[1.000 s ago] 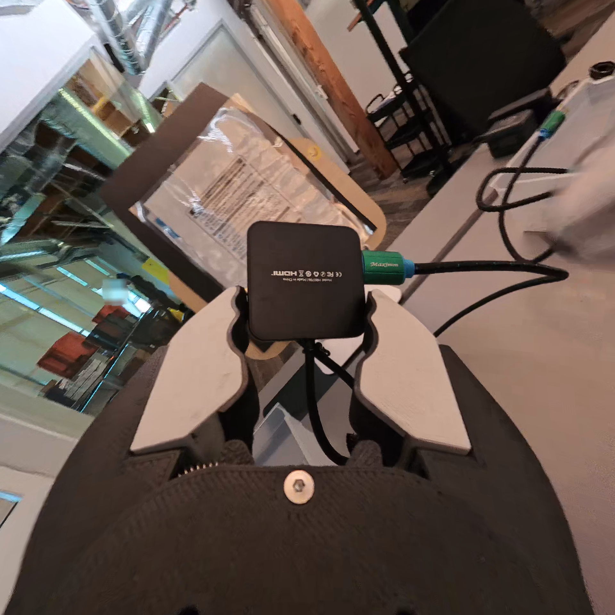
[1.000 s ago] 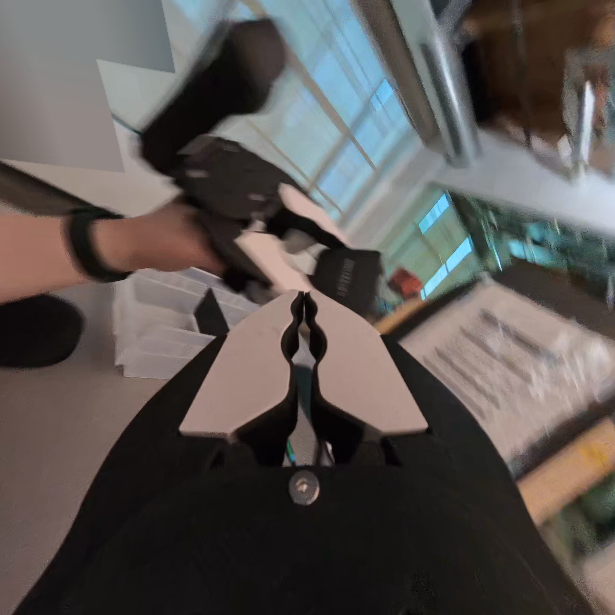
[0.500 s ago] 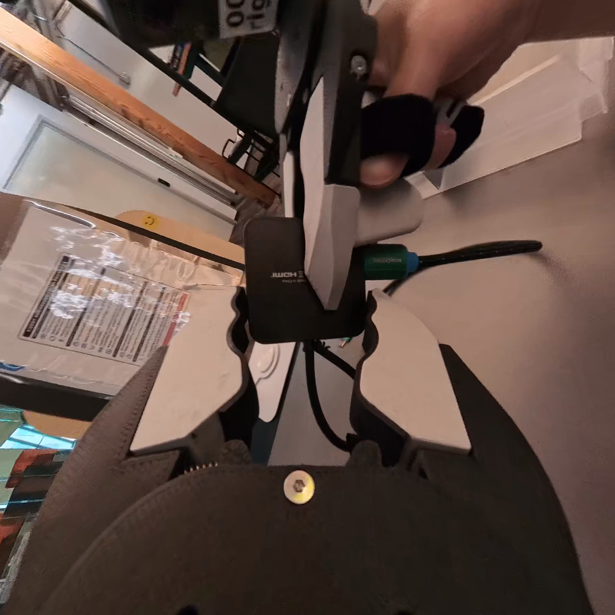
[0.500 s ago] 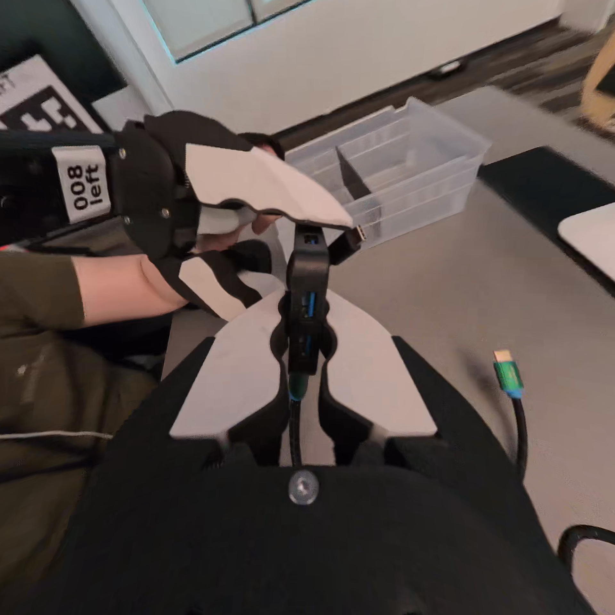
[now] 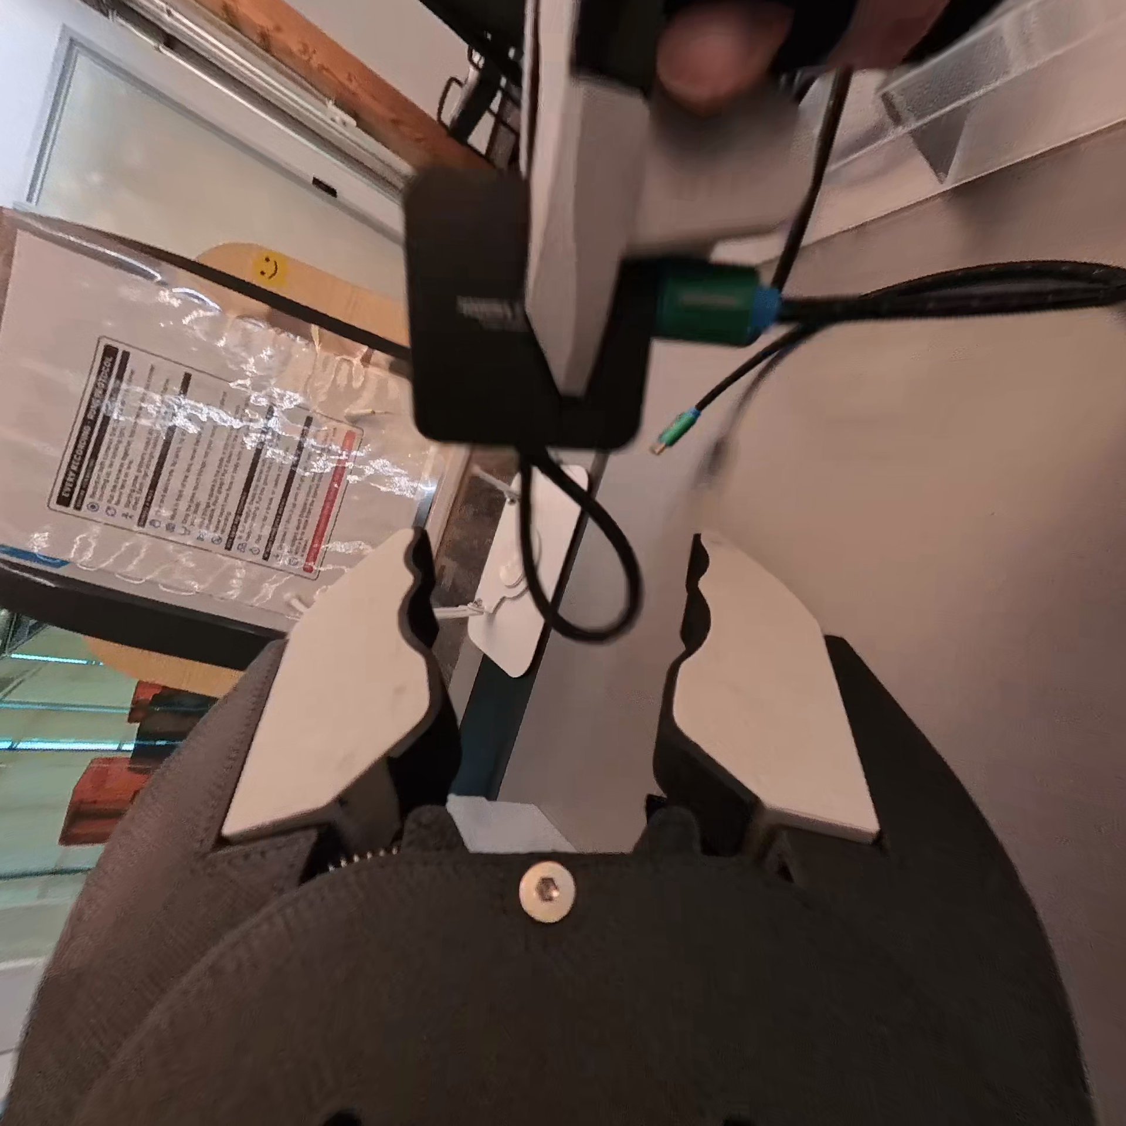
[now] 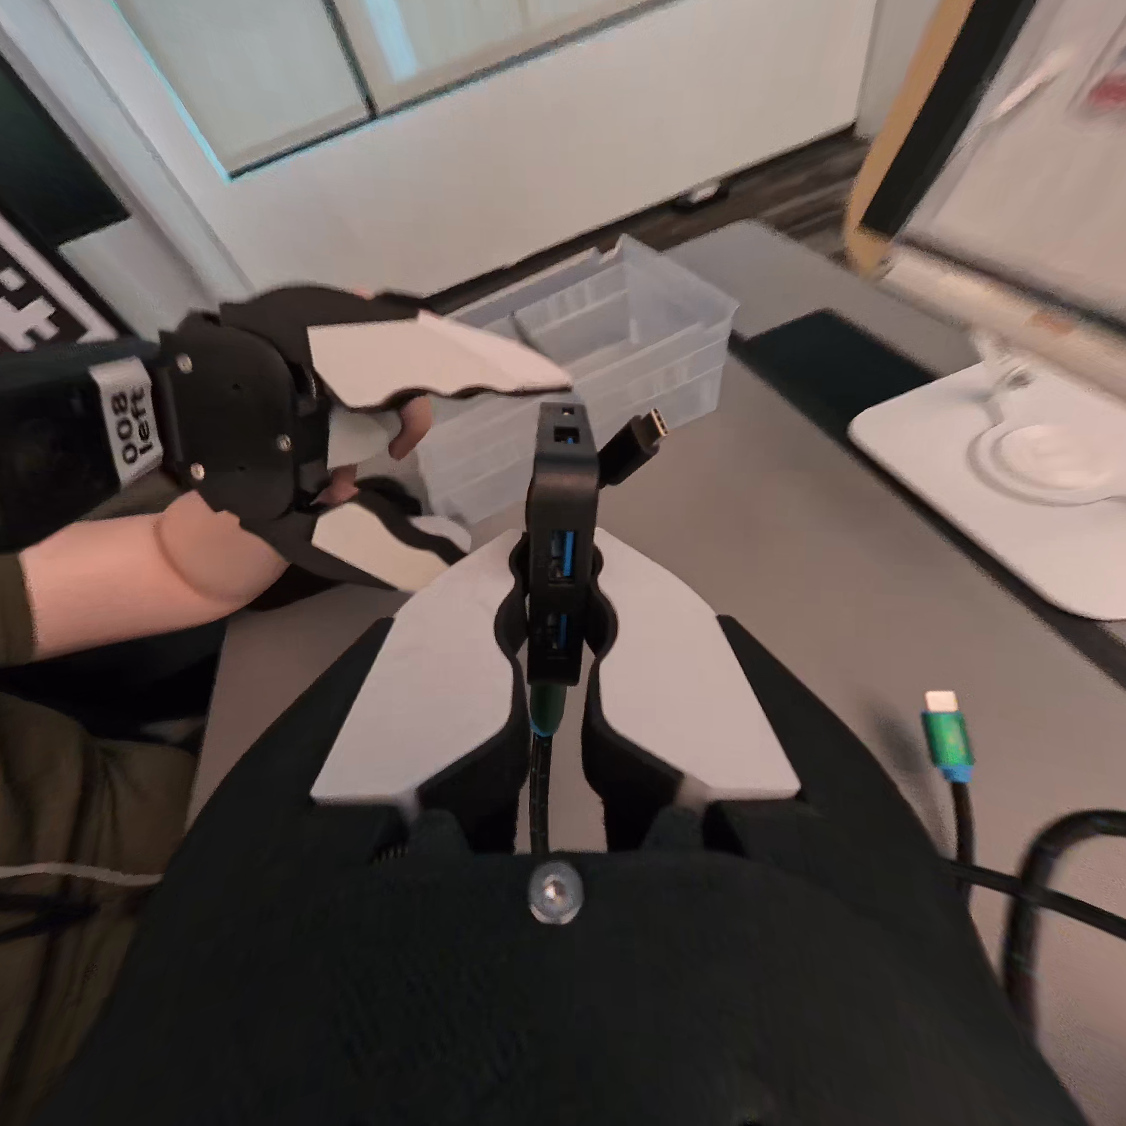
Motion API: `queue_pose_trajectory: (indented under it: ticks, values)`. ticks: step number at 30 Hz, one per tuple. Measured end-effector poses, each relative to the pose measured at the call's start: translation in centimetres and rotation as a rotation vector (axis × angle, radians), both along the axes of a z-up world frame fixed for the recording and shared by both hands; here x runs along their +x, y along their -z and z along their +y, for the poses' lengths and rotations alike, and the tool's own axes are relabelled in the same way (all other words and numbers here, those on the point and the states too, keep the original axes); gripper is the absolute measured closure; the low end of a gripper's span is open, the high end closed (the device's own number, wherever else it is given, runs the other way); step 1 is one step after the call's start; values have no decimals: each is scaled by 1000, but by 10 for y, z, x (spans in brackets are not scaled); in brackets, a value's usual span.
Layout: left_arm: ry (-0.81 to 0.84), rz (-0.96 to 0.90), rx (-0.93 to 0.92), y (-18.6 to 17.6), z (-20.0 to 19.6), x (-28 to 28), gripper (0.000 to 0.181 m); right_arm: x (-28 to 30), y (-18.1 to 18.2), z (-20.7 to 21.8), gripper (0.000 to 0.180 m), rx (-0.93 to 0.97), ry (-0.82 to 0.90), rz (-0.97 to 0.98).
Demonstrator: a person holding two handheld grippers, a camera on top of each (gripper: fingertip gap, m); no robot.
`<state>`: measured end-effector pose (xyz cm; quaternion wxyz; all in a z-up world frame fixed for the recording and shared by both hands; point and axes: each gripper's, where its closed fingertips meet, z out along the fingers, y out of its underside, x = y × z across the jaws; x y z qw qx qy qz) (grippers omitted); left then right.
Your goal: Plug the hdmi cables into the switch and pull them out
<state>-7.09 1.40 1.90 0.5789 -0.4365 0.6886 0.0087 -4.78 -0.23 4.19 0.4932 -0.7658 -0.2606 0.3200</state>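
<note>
The black HDMI switch stands on edge between my right gripper's jaws, which are shut on it above the grey table. A green HDMI plug sits in its near end. In the left wrist view the switch hangs from the right gripper's white fingers, with the green plug in its right side. My left gripper is open and empty, just short of the switch. A second green HDMI plug lies loose on the table.
The switch's short black pigtail cable sticks out behind it. A clear plastic bin stands at the table's far side. A white stand base sits at the right. Black cable loops lie near the right edge.
One second ago my left gripper held the switch and the right was shut and empty. The right closed on the switch; the left has opened and drawn back.
</note>
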Motion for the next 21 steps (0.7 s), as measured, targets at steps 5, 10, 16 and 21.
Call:
queue_pose_trajectory:
  ticks: [5,10,16,21]
  values:
    - [-33,15,5,2,7,-3,96,29,-78,-18,165,390,133,70]
    - [-50,19,11,3,10,-3,97,75,-168,-86,165,917,300,146]
    - [-56,55,-8,14,10,0,96,122,-190,-122,165,1055,399,135]
    - [-63,76,-18,20,11,2,96,113,-192,-129,166,906,192,343]
